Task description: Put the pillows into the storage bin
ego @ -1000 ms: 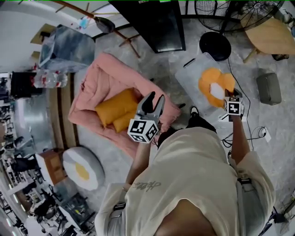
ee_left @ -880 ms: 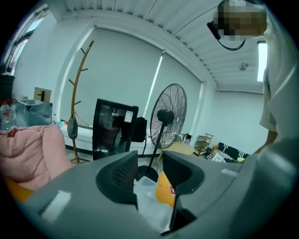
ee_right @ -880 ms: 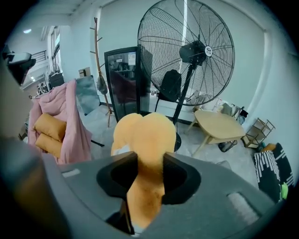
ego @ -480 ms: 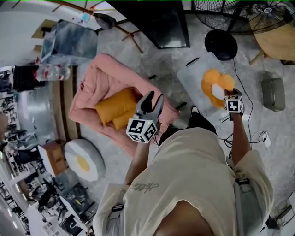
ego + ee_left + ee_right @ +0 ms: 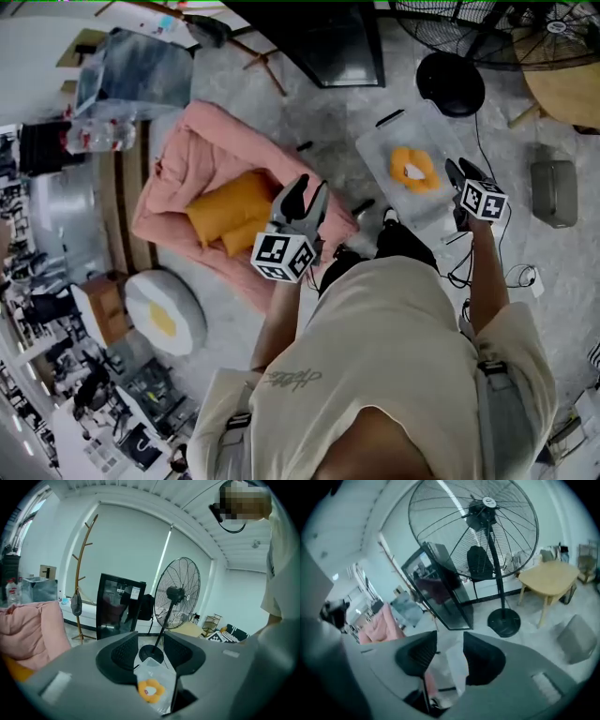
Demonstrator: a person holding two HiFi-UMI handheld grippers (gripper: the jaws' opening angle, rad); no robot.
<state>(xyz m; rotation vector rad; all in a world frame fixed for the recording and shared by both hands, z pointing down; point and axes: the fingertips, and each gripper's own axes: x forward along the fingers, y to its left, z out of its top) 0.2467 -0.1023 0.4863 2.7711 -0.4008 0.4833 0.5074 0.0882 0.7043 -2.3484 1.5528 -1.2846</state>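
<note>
Closest is the person's pale shirt (image 5: 394,356). One arm goes out on each side, and each hand holds a gripper.

The left gripper (image 5: 309,186) is up in the air at the near edge of the pink bed (image 5: 202,150). Its jaws are apart and nothing is between them.

The right gripper (image 5: 459,171) is just beside the right edge of the storage bin (image 5: 384,159). Its jaws have just been opening. They stand apart and hold nothing.

Two orange pillows (image 5: 230,206) lie on the pink bed, just past the left gripper. The big one and the small one touch each other. An egg pillow (image 5: 164,314), white with a yellow middle, lies on the floor (image 5: 328,131) beside the bed.

The storage bin is clear and sits on the floor, well apart from the bed. A flower pillow (image 5: 412,170), orange with a white middle, lies flat inside it. In the left gripper view, the bin (image 5: 152,665) and the flower pillow (image 5: 151,690) show through the gap between the jaws, far from them.

A grey box (image 5: 555,192) sits on the floor to the right of the bin.

Farther back, a big fan (image 5: 450,82) stands with its round black foot just behind the bin. A black cabinet (image 5: 328,42) stands to the left of the fan. A wooden table (image 5: 567,89) is at the far right.
</note>
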